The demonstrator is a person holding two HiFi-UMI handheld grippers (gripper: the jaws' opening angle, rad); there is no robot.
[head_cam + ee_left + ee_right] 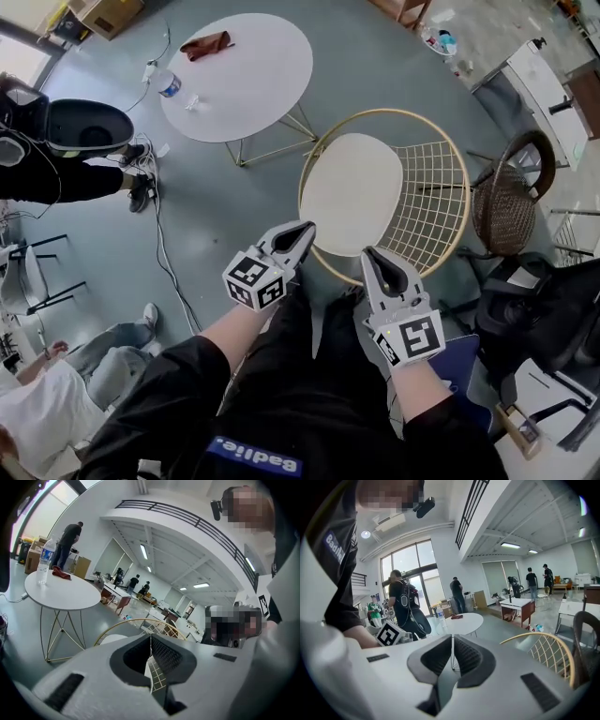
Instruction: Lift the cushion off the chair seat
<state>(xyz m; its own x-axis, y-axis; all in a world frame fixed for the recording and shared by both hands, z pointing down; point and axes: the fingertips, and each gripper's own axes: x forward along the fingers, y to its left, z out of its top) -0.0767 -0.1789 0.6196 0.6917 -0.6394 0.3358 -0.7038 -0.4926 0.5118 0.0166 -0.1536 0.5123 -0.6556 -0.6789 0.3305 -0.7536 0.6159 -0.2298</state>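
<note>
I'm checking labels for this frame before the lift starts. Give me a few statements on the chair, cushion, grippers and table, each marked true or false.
1. The cushion lies on the seat of the gold wire chair. True.
2. The left gripper is shut on the cushion. False: its jaws are together with nothing between them.
3. The right gripper has its jaws together. True.
4. The white table has nothing on it. False: a water bottle and a reddish cloth are on it.
</note>
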